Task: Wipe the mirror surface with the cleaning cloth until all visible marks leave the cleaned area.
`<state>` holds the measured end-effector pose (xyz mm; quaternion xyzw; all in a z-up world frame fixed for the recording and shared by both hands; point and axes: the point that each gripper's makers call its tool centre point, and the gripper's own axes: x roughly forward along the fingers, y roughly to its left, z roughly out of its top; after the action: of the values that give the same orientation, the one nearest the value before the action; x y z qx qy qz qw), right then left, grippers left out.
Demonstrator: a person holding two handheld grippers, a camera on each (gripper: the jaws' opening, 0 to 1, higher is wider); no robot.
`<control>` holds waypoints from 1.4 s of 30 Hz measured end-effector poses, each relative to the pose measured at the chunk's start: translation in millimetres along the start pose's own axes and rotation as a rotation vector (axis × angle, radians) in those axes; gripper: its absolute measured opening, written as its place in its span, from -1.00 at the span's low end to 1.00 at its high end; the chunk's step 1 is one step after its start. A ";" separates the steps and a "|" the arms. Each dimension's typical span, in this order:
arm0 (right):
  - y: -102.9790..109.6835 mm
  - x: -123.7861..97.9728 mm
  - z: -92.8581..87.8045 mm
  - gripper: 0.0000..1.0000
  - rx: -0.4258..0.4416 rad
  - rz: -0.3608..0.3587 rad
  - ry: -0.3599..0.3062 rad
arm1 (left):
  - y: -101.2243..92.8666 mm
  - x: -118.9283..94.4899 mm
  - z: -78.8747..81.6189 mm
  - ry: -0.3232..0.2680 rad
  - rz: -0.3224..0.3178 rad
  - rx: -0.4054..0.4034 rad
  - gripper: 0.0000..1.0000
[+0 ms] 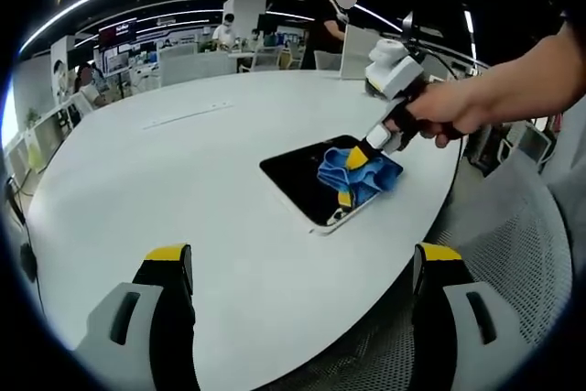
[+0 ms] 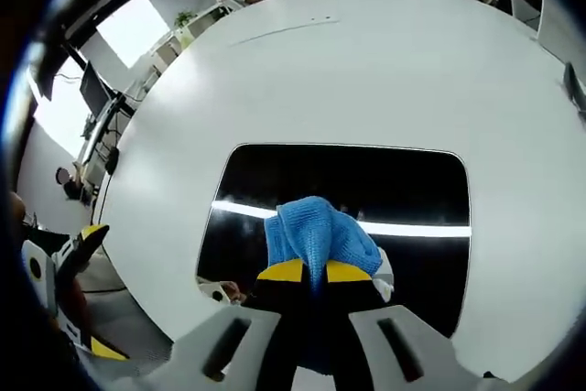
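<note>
A big, smooth, round white table (image 1: 183, 190) holds a flat dark mirror (image 2: 348, 180) with rounded corners. The right gripper (image 2: 316, 272) pinches a soft blue cloth (image 2: 316, 231) on the glass. The left gripper (image 1: 302, 258) is wide open, holding nothing.

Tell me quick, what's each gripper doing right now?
Left gripper: open, holding nothing, above the white table.
Right gripper: shut on the blue cloth, pressed on the mirror.
</note>
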<state>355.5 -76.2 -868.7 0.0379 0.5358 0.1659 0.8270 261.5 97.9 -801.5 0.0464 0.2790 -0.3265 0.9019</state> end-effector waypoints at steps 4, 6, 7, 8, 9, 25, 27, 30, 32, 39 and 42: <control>-1.4 3.5 8.3 -1.00 -0.004 -0.004 -0.002 | -0.3 -0.2 0.6 0.000 0.001 0.000 0.98; -2.3 5.7 13.0 -1.00 -0.013 -0.008 -0.002 | -0.2 0.0 0.4 0.000 0.001 0.001 0.98; -2.7 6.6 15.5 -1.00 -0.019 -0.010 -0.002 | -0.1 0.2 -0.2 0.002 0.001 0.000 0.98; -3.0 7.3 17.1 -1.00 -0.023 -0.012 -0.002 | 0.0 0.4 -0.3 0.003 0.001 0.000 0.98; -3.7 7.8 19.4 -1.00 -0.024 -0.013 -0.002 | -0.1 0.5 0.0 0.001 0.000 0.000 0.98; -10.8 23.2 46.1 -1.00 -0.038 -0.029 -0.002 | -1.6 0.3 3.0 -0.013 -0.013 -0.019 0.98; -11.0 24.2 48.4 -1.00 -0.036 -0.031 -0.004 | -2.0 0.5 3.4 -0.016 -0.015 -0.020 0.98; -10.7 26.2 52.6 -1.00 -0.041 -0.036 -0.006 | -2.2 0.6 3.6 -0.017 -0.017 -0.021 0.98; -11.4 28.8 56.8 -1.00 -0.051 -0.042 -0.007 | -2.5 0.9 3.1 -0.014 -0.017 -0.021 0.98; -11.5 29.8 64.8 -1.00 -0.059 -0.050 -0.008 | -2.0 0.7 3.7 -0.015 -0.014 -0.020 0.98; -11.4 30.5 66.8 -1.00 -0.060 -0.051 -0.009 | -2.6 0.8 3.5 -0.013 -0.016 -0.018 0.98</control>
<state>429.5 -69.6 -869.9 0.0000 0.5276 0.1604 0.8342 262.0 94.5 -798.7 0.0340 0.2765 -0.3314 0.9014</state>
